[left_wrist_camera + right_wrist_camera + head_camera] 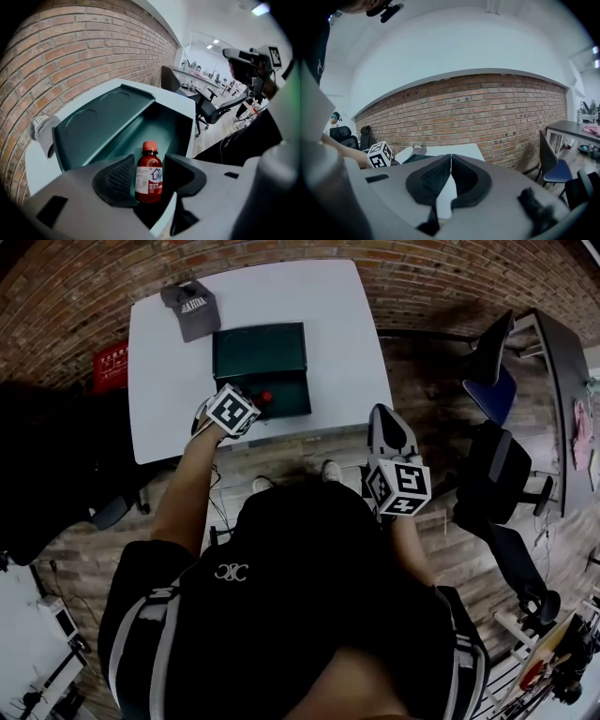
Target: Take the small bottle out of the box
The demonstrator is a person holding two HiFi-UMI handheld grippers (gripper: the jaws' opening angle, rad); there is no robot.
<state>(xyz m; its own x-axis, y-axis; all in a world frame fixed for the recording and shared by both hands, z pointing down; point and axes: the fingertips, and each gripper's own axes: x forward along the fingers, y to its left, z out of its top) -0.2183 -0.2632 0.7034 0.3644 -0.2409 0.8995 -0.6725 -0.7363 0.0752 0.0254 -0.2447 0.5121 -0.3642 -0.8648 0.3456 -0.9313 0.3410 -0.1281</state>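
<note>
A small red bottle with an orange cap and white label stands upright at the near end of the dark green box, whose lid lies open. My left gripper is open with the bottle between its jaws; the left pad sits close against it and a gap shows on the right. From the head view, the left gripper reaches over the box at its front, where the bottle's red cap shows. My right gripper is shut and empty, held in the air off the table's front right corner.
The box sits on a white table. A grey cap lies at the table's back left. A red sign stands on the floor to the left. Office chairs and a desk stand to the right.
</note>
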